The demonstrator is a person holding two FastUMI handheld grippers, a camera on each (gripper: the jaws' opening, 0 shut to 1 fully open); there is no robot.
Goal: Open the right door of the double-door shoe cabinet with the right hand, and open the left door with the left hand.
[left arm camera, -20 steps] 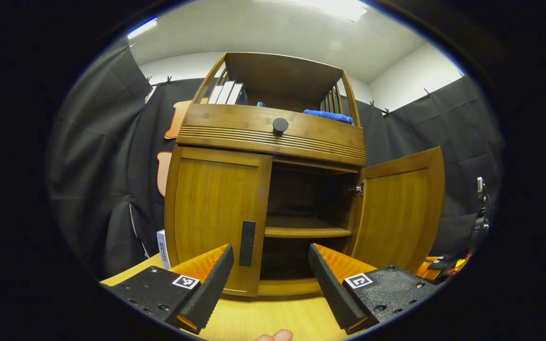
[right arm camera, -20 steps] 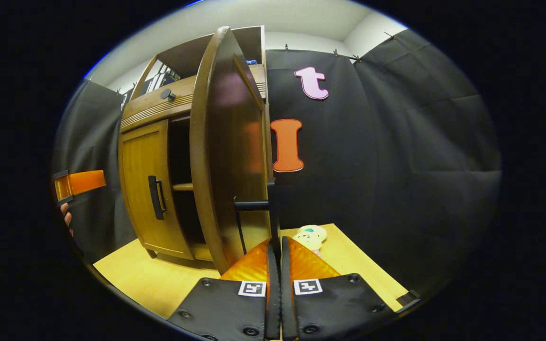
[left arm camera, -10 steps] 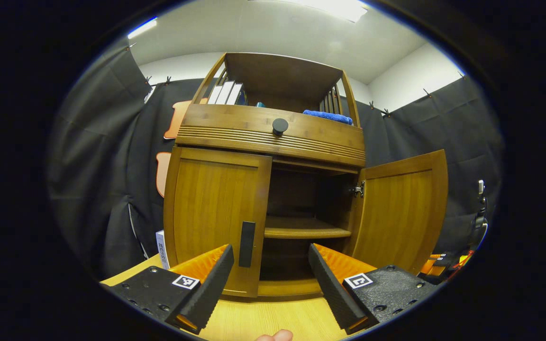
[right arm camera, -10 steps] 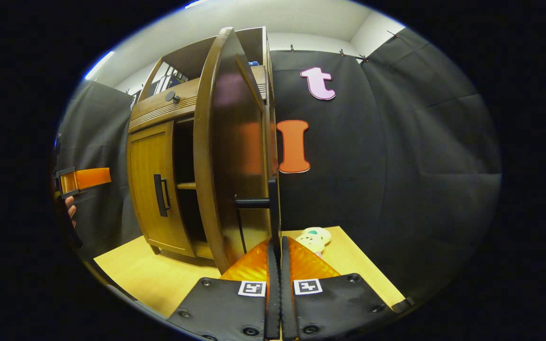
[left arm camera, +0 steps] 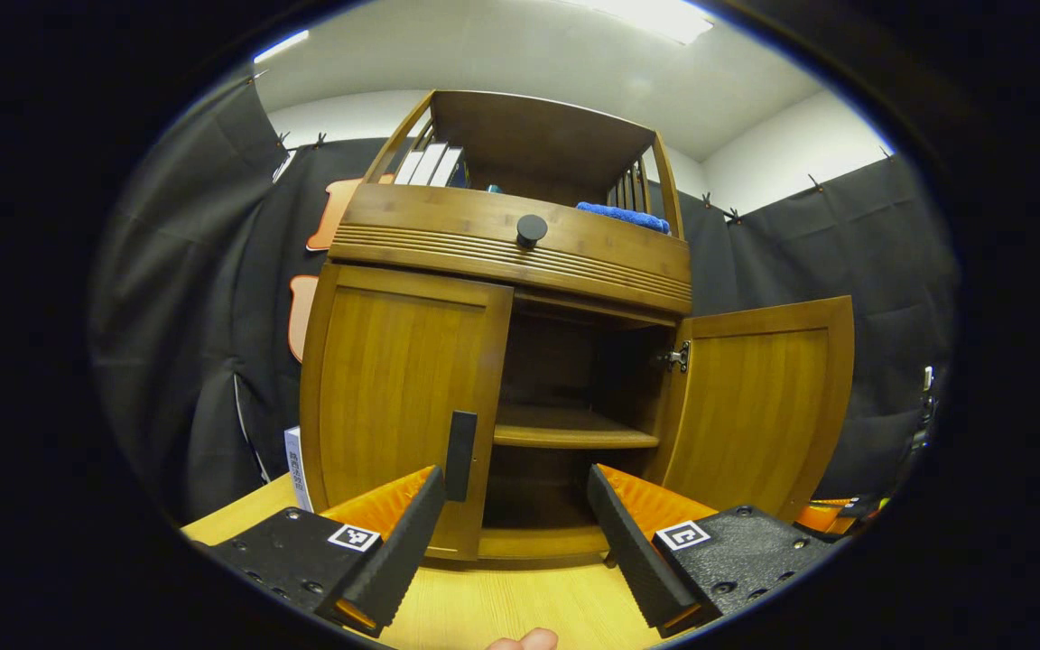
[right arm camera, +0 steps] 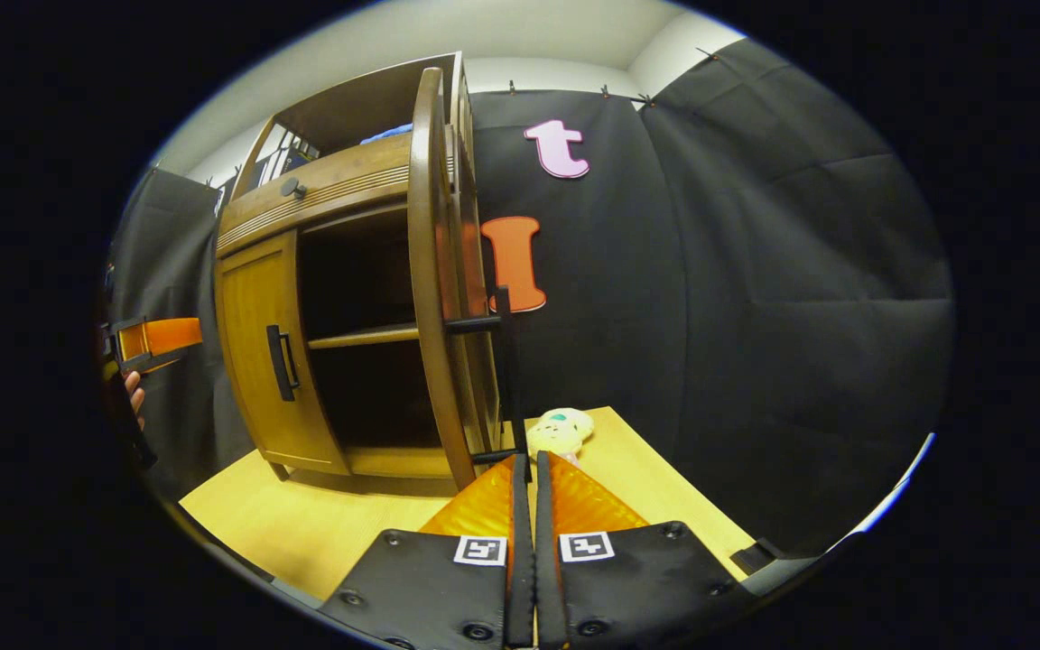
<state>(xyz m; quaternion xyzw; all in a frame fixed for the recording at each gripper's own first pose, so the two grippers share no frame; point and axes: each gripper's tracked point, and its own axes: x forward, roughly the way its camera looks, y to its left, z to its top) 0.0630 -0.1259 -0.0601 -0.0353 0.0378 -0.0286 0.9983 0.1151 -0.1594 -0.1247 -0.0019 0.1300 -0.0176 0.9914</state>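
The wooden shoe cabinet (left arm camera: 520, 253) stands on the table. Its left door (left arm camera: 398, 397) is closed, and its dark vertical handle (left arm camera: 460, 456) sits just above my left gripper's left fingertip. My left gripper (left arm camera: 514, 478) is open, a short way in front of the cabinet, with nothing between its fingers. The right door (left arm camera: 759, 406) is swung wide open. In the right gripper view this door (right arm camera: 434, 271) stands edge-on. My right gripper (right arm camera: 524, 462) is shut on the lower end of its black bar handle (right arm camera: 505, 379). At that view's left edge is the left gripper (right arm camera: 154, 338).
A drawer with a round knob (left arm camera: 532, 228) sits above the doors, with books and a blue cloth (left arm camera: 624, 215) on top. A plush toy (right arm camera: 558, 431) lies on the table (right arm camera: 303, 533) behind the open door. A white box (left arm camera: 296, 465) stands left of the cabinet.
The right door has swung wider open with my right gripper still on its handle. My left gripper has drifted slightly towards the left door's handle and stayed open.
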